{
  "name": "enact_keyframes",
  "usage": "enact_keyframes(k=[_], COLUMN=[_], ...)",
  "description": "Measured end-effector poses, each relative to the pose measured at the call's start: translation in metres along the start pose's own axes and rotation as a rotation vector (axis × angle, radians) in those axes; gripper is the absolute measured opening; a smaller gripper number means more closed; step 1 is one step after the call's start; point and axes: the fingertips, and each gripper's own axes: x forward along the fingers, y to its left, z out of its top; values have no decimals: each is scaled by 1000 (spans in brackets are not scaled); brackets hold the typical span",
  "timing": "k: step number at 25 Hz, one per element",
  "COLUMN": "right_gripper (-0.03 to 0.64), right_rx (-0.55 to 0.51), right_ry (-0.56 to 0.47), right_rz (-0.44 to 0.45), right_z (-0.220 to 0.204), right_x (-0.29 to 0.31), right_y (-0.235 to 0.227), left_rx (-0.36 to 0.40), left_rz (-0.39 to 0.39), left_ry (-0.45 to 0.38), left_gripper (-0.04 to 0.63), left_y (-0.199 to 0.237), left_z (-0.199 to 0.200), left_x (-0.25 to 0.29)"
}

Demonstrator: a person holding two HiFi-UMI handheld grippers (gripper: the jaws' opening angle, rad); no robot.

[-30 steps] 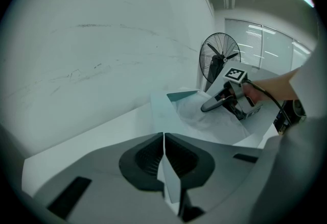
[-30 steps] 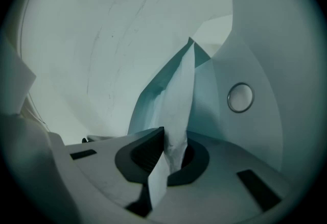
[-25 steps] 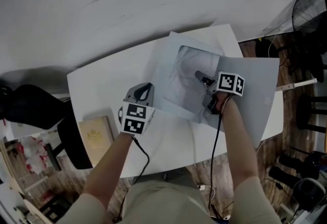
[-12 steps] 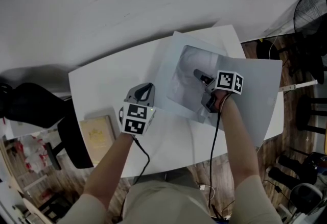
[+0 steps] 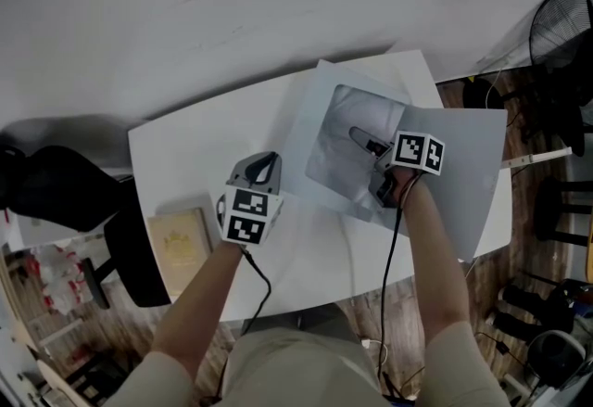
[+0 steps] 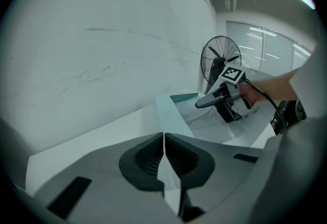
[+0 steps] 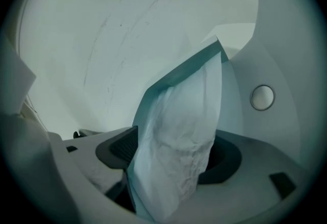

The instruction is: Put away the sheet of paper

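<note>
White bench (image 5: 185, 155): pale folder (image 5: 468, 183) lay open at the right, with a creased sheet (image 5: 345, 132) tucked under its left flap. Right tool (image 5: 359, 136): jaws opening, sheet between them. Left tool (image 5: 266, 160): closed on the folder's thin left edge. Tan book (image 5: 181, 243): flat at near left, apart from both tools.

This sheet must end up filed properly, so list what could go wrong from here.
The right gripper is opening its jaws around the crumpled sheet; it may drag out of the folder as the gripper withdraws.
The left gripper pinches only the folder's thin edge; a slip could drop the cover shut.
The folder overhangs the table's right edge and might slide off.
</note>
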Motion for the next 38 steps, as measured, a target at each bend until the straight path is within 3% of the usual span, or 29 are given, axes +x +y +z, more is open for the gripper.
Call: enact_keyframes(k=[8,14,21,30,38], right_gripper=[423,428,428,456,454], right_rx=[-140,-151,-159,-254,-454], right_ry=[20,5,24,-79,-211], right_rz=[-98,-41,-85,-177,-190], right_z=[0,0,-5,21,45], right_x=[-13,-20,-9,-36,-88], right_y=[1,16,5,19,85], left_rx=[8,5,5,5,17], left_rz=[-21,-22,-25,-13,-10], left_ry=[-14,-26,-26,-59,-146], left_gripper=[28,28,28,28,28], left_y=[-5,-6,-2,11,11], left_z=[2,1,-7,0,41], left_x=[-13,-25,-35,-53,-81])
